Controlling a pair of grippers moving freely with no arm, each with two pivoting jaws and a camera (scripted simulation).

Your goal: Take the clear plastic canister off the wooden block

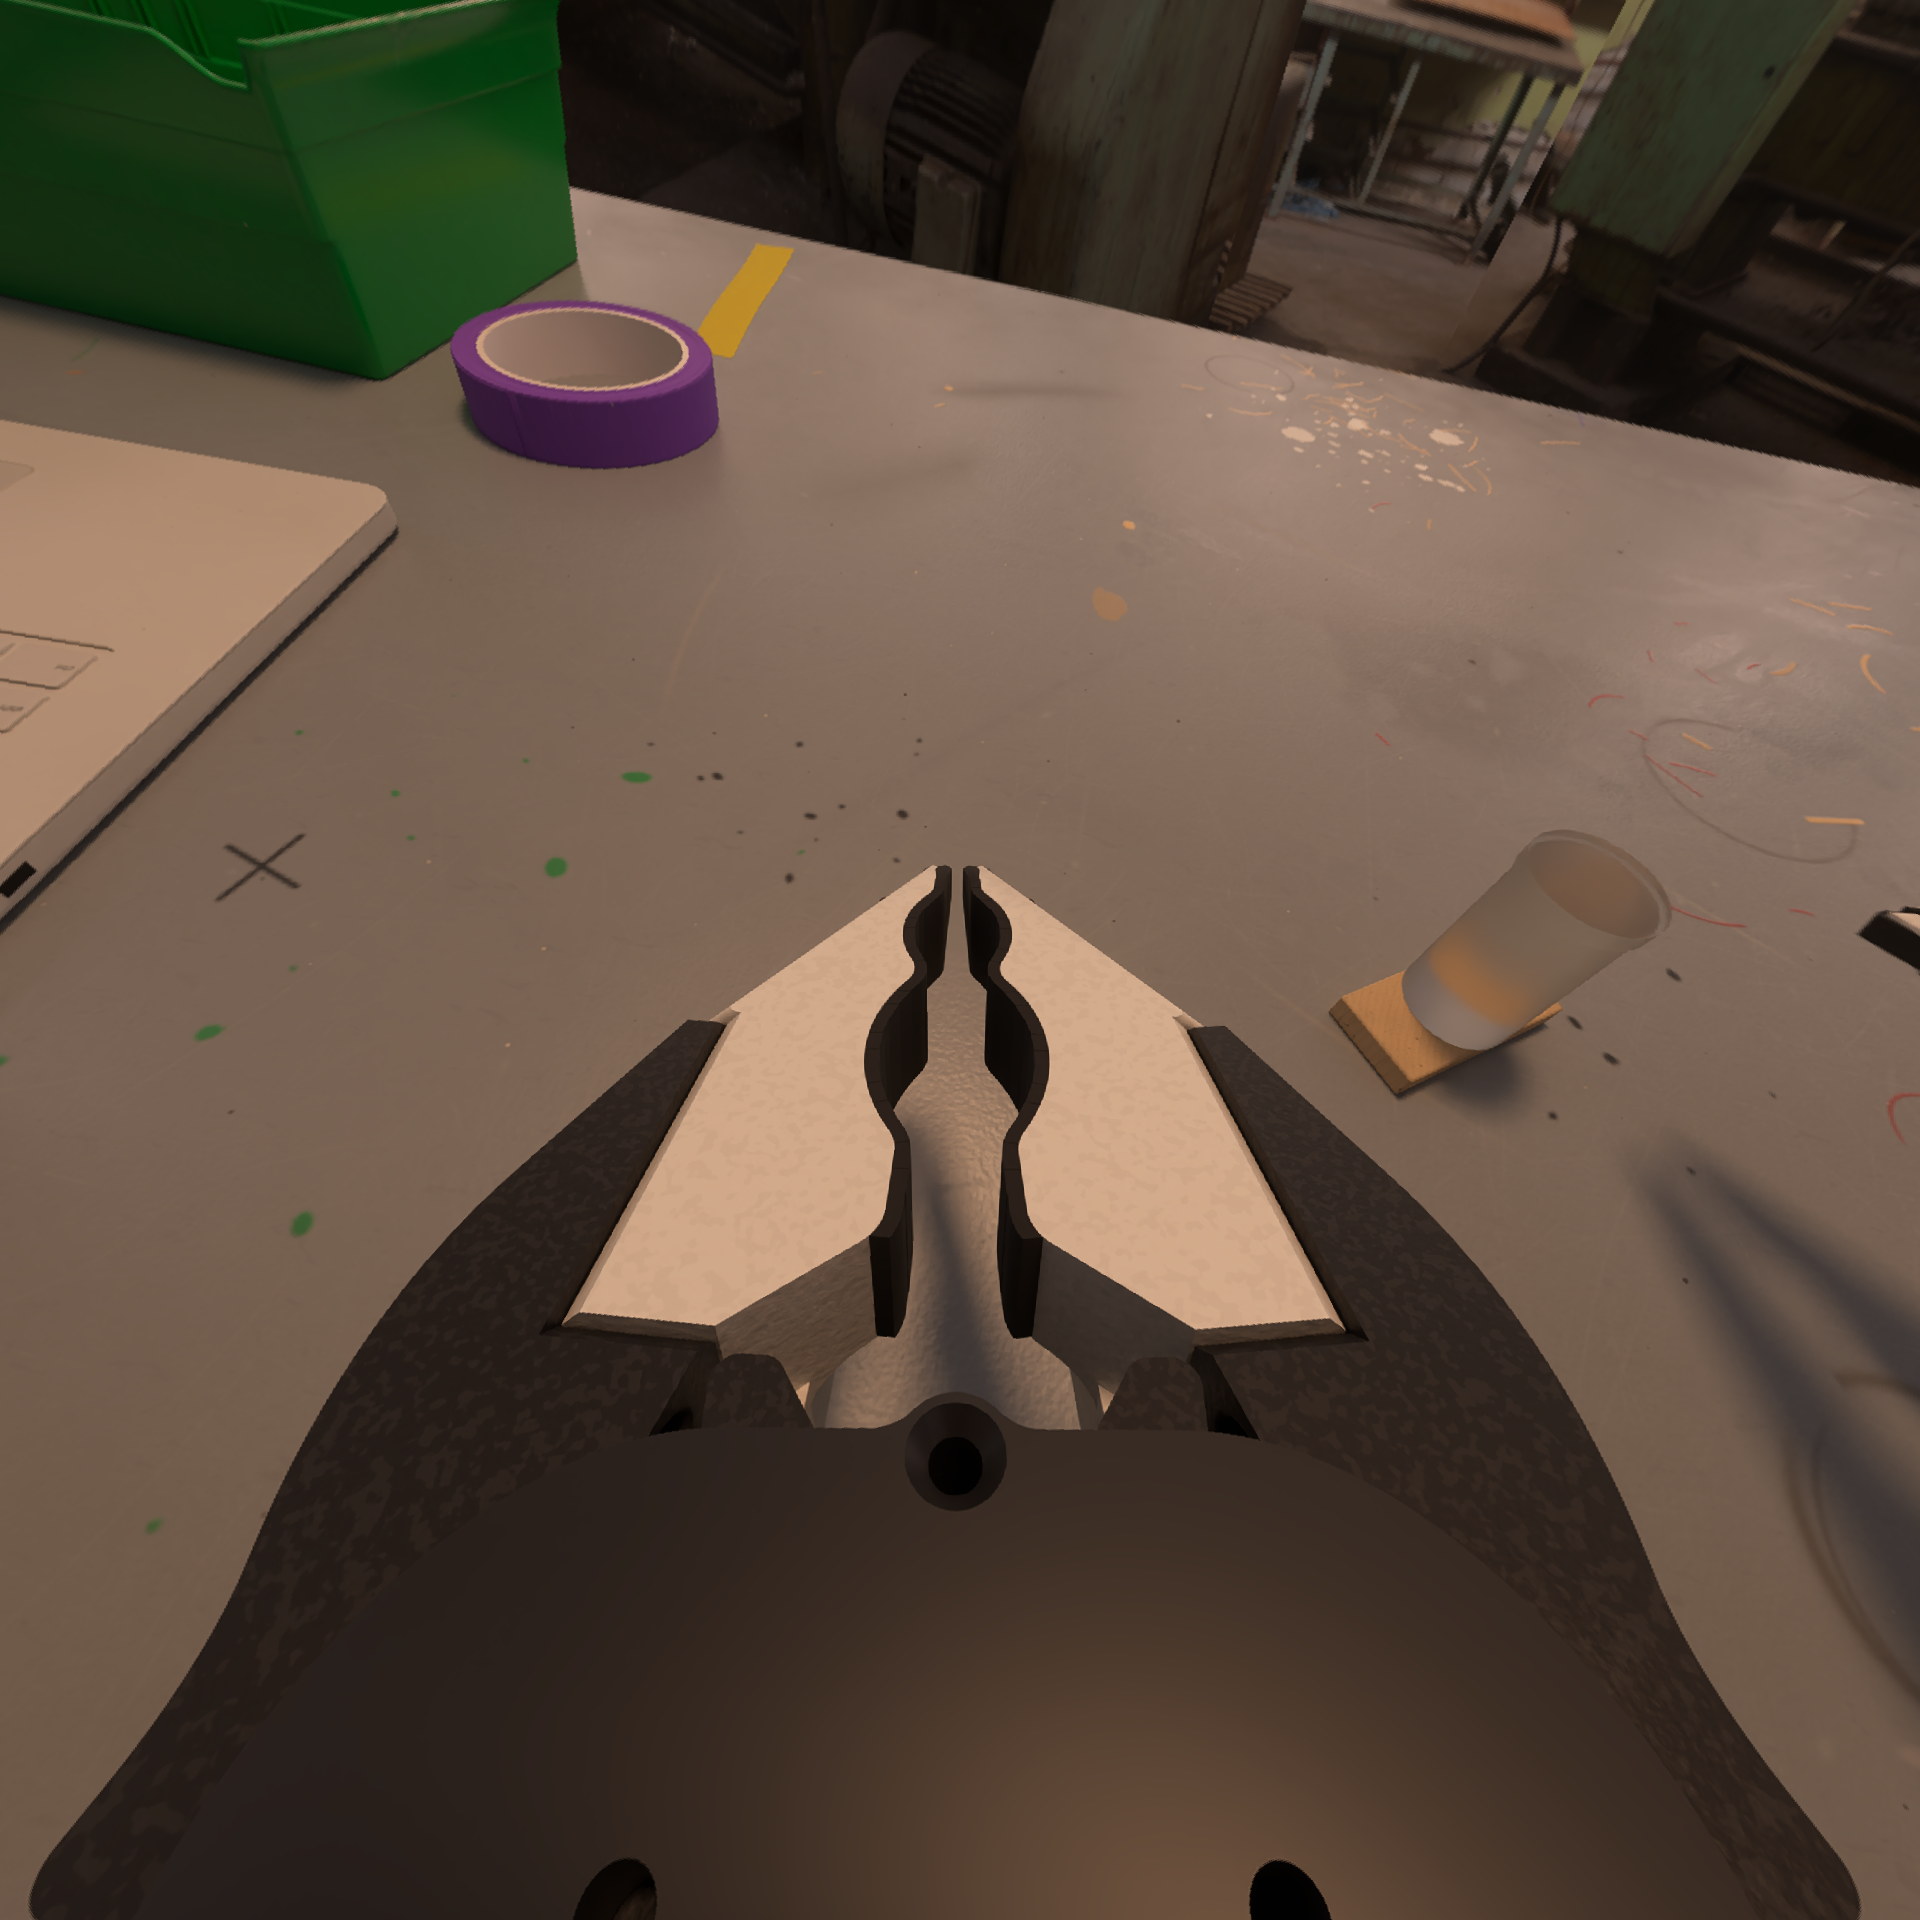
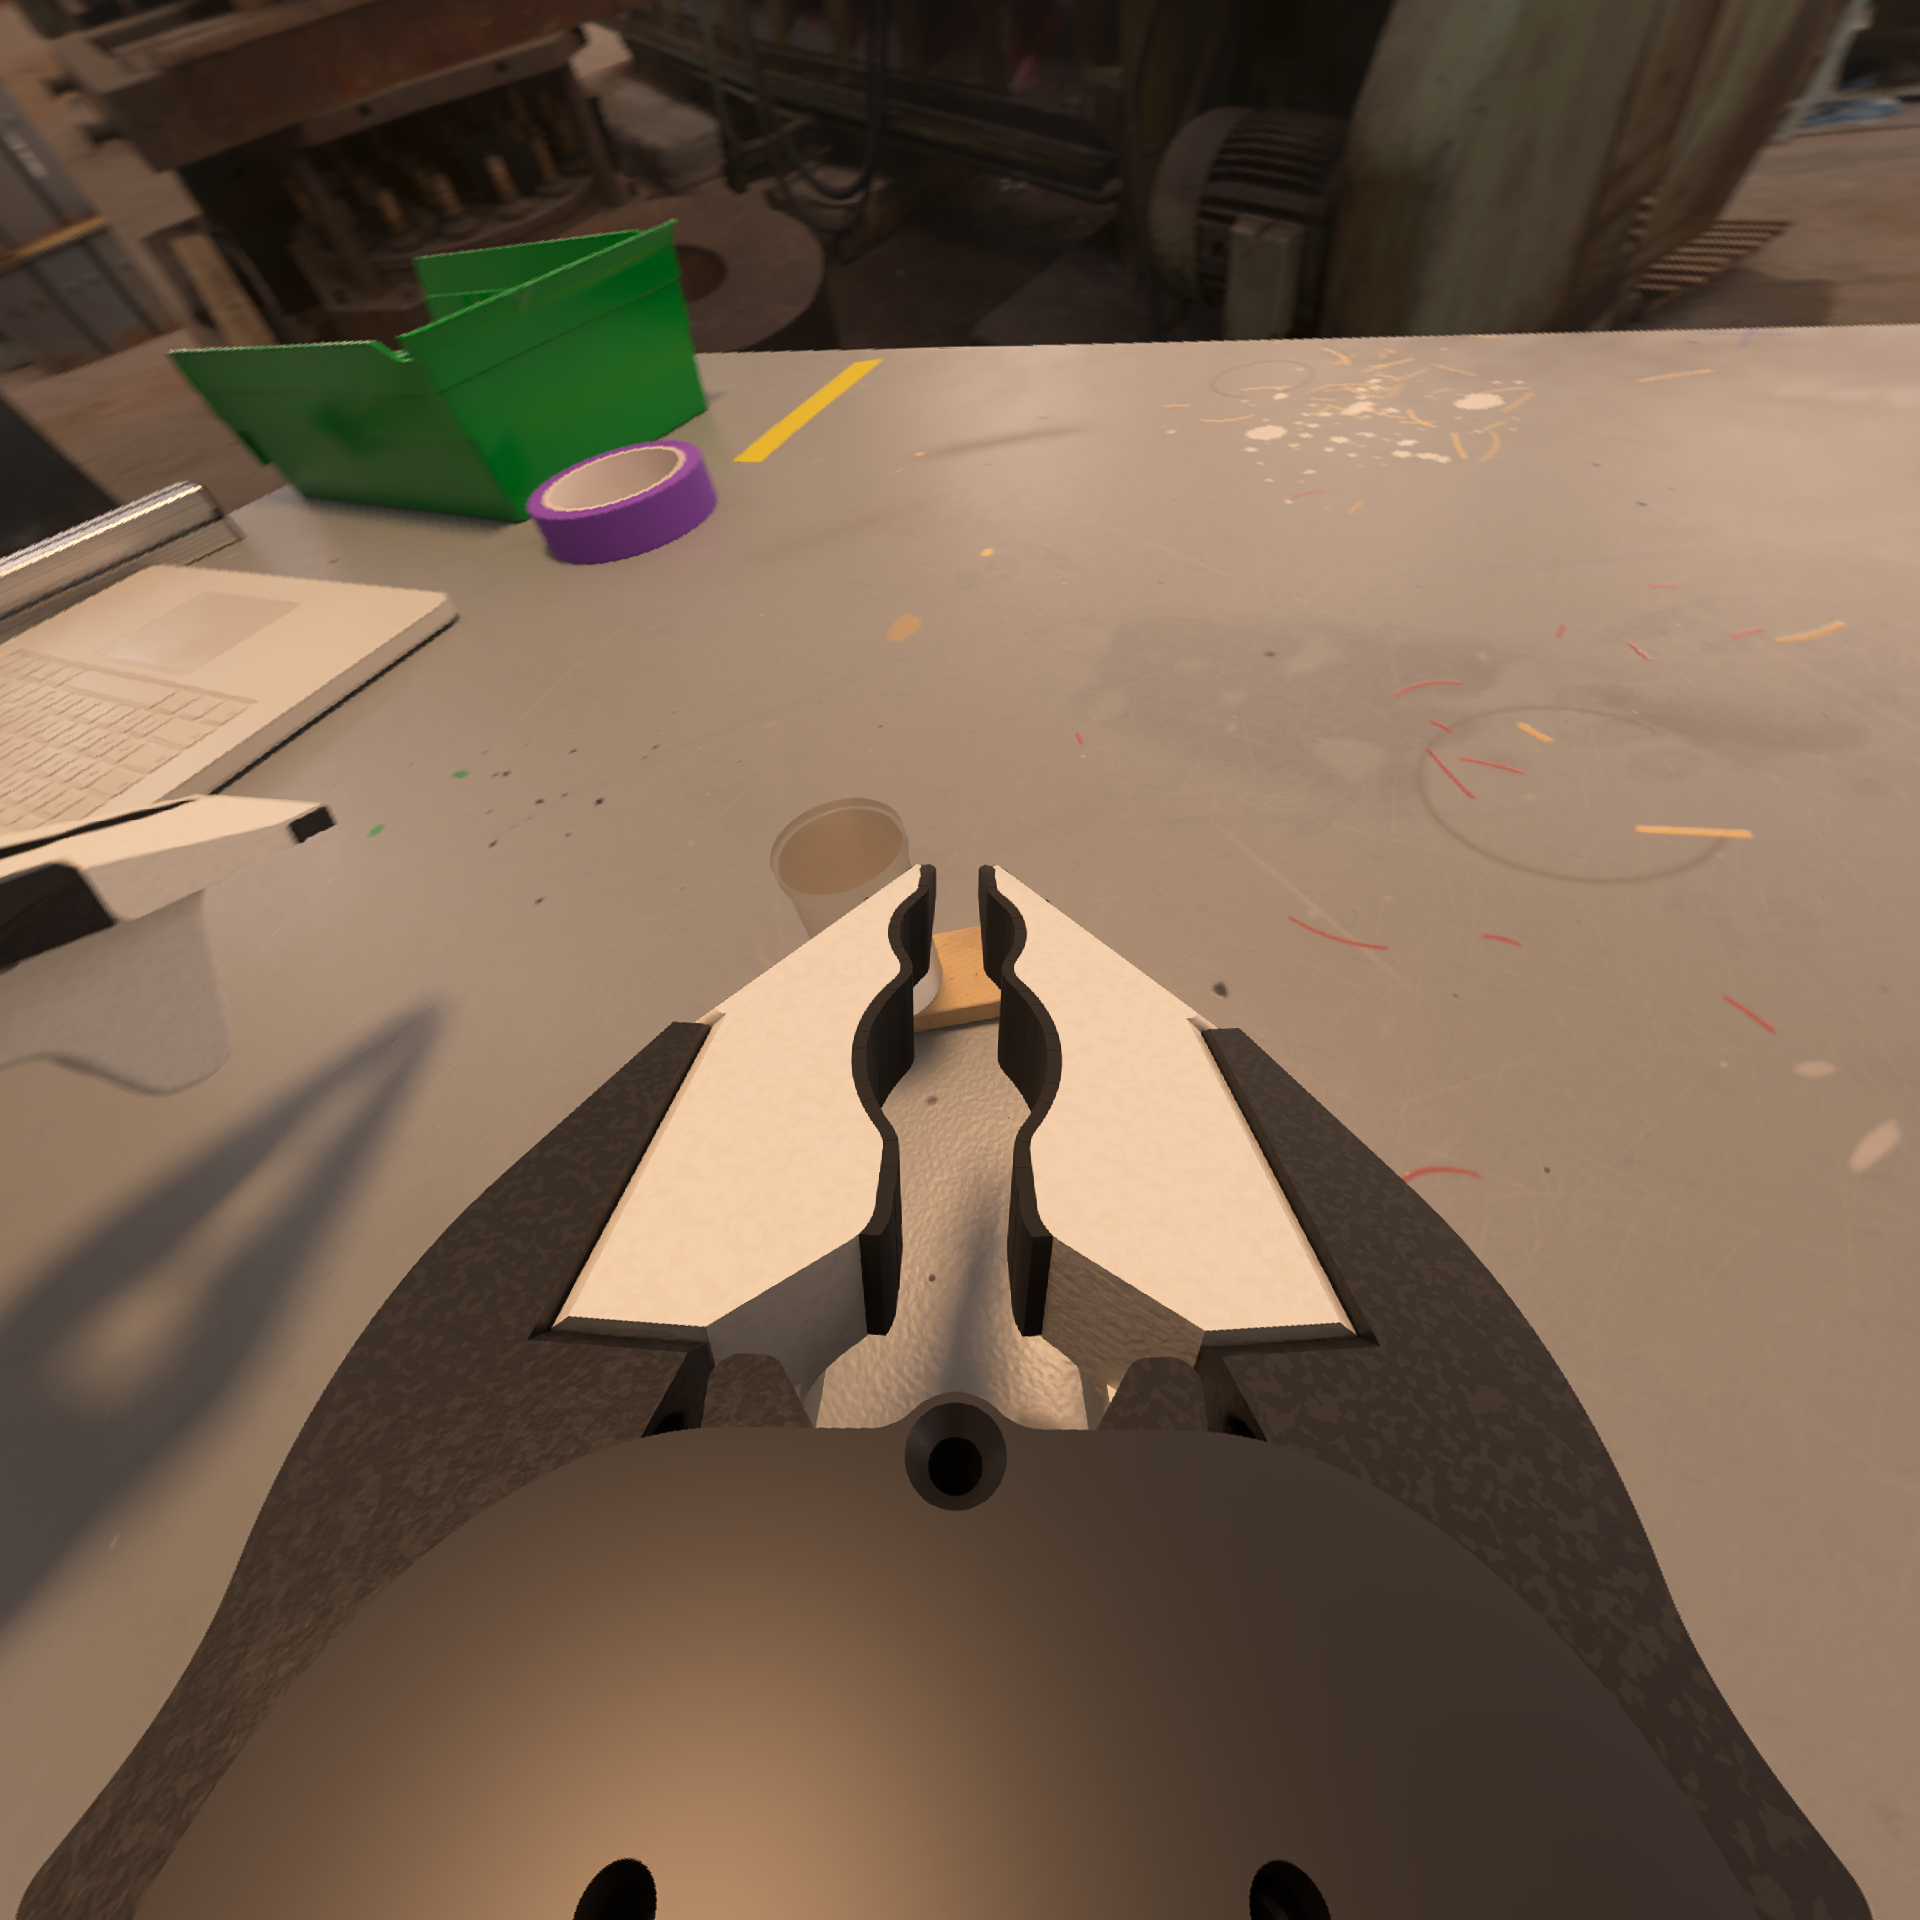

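Standing on a thin wooden block [image 1: 1382, 1034], the frosted tapered canister [image 1: 1527, 940].

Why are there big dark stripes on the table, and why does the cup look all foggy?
In the right wrist view, the stripes low on the left are soft shadows on the table, below the left hand-held gripper. In the left wrist view, the clear plastic canister looks foggy because light passes through it, with an orange tint from the wooden block beneath.
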